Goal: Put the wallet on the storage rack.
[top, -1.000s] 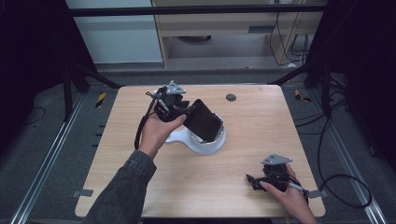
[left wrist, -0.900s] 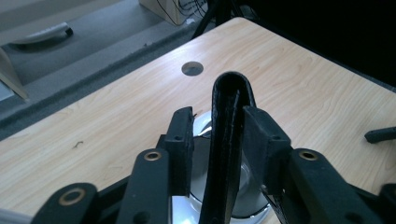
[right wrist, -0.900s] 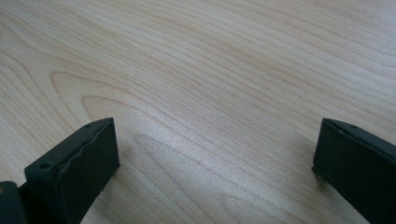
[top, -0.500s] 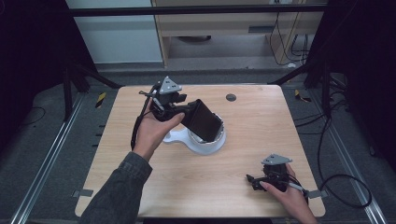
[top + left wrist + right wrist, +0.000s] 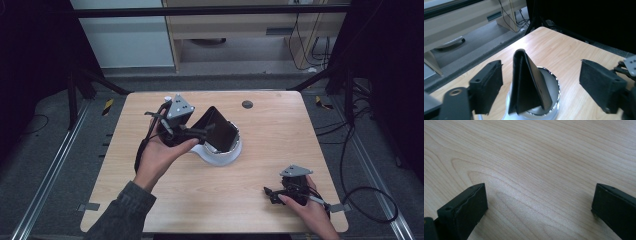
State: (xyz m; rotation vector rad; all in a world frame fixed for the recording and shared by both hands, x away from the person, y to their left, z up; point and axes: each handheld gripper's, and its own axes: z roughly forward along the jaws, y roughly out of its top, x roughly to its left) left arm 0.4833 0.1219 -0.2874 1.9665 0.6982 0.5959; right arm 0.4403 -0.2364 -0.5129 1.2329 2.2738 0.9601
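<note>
A black folded wallet (image 5: 221,129) (image 5: 526,85) stands tilted in a white round dish (image 5: 225,157) (image 5: 555,88) at the middle of the wooden table. My left gripper (image 5: 204,131) (image 5: 543,83) is just left of it, pointing at it. Its jaws have just been opening and stand wide. The wallet's folded edge lies between them farther off, and the pads (image 5: 488,86) are clear of it. My right gripper (image 5: 270,194) (image 5: 539,205) rests open on the table near the front right edge, with bare wood between its fingers.
A small dark round cap (image 5: 247,104) sits in the table top near the far edge. Beyond the table stand a cabinet and a low shelf. Cables lie on the floor at the right. Metal rails run along both sides.
My left gripper has let go of the wallet, opened wide and drawn back to the left and a little up. The wallet stays leaning in the dish. The right hand has not moved.
</note>
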